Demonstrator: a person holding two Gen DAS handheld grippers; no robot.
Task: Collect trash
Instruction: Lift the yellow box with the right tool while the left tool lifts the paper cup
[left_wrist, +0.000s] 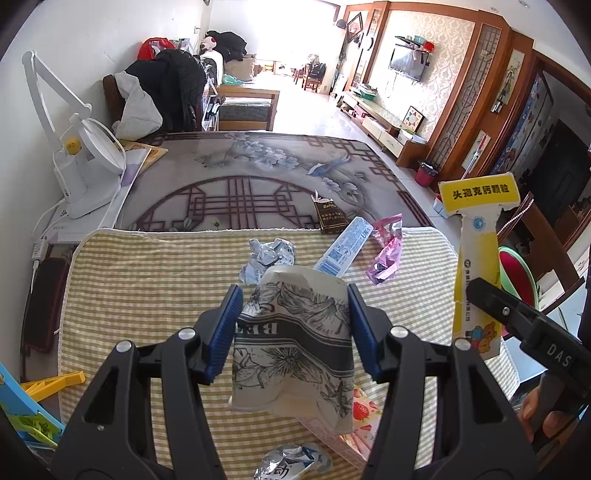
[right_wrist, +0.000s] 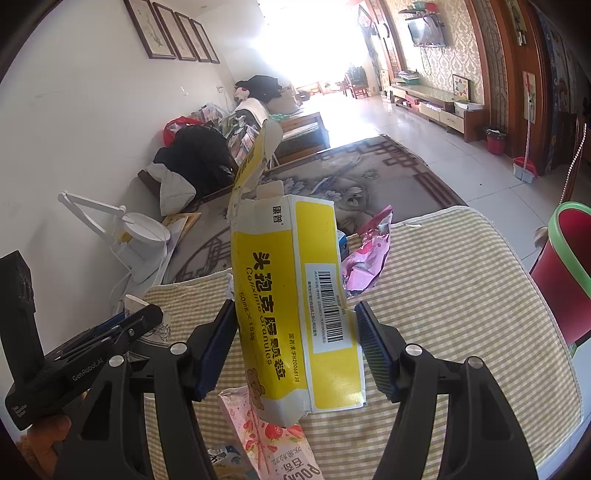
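On the far left of the tabletop, a white desk lamp beside the wall, with yellow and blue plastic pieces near the lower edge. Covered by a yellow-checked cloth at the near end and a grey floral mat beyond.

Centre of the left wrist view: left tongs closed on a crushed paper cup with black flower print, blue pads pressed against both its sides, cup lifted clear of the cloth. Just behind the cup, a crumpled silver-blue wrapper. Further right, a white-and-blue tube-shaped packet, a dark brown packet at the cloth's far edge, and a crumpled pink wrapper. Below the cup, a strawberry-print snack box and another foil wrapper lying on the cloth.

Right of that view: right tongs gripping a yellow-and-white medicine carton, torn open at the top, held upright and tilted above the cloth. From the right wrist view, pads seated against both sides of the carton, barcode panel facing the camera, top flap folded back. Under the carton, the same strawberry-print box; behind it, the pink wrapper.

At the far right, beside the tabletop, a red bin with a green rim standing on the pale tiled floor. Fingers of a hand visible at the right tongs' handle.
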